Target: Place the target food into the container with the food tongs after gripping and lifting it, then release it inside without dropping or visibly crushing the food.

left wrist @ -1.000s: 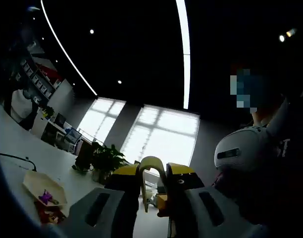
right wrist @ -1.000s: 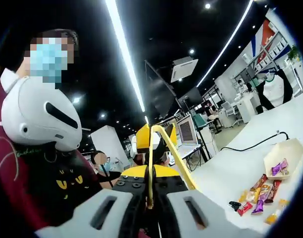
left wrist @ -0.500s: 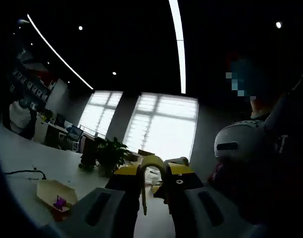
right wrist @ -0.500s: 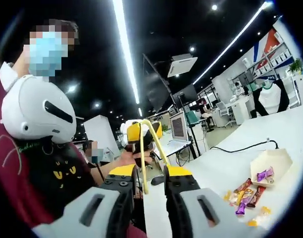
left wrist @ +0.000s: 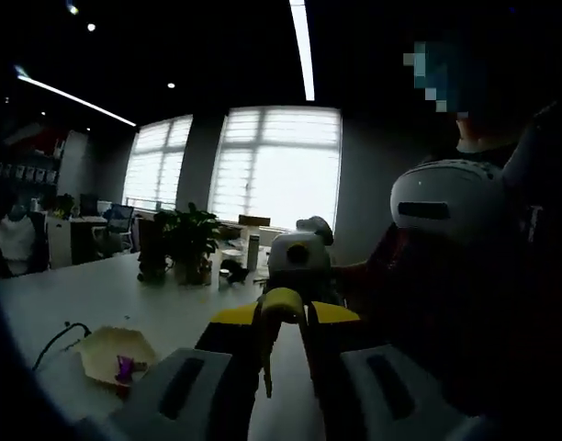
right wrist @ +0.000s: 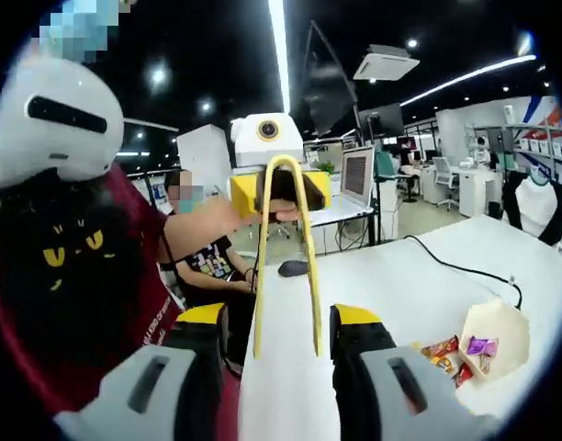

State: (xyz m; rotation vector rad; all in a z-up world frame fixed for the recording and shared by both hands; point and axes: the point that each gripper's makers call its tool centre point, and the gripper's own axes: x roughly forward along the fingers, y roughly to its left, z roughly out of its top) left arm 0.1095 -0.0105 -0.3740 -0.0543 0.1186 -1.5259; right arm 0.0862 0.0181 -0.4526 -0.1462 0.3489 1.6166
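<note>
left hand-held gripper (left wrist: 283, 344) clamps tongs (left wrist: 281, 308), tips hidden | right hand-held gripper (right wrist: 283, 326) wide | container (right wrist: 494, 336) cut off

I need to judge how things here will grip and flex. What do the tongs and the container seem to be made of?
The tongs look like smooth yellow plastic: one uniform colour, a soft sheen, two thin arms joined by a bent loop at the top. Painted metal cannot be ruled out. The container looks like matte cream paperboard, with thin folded walls and crisp creases.
</note>
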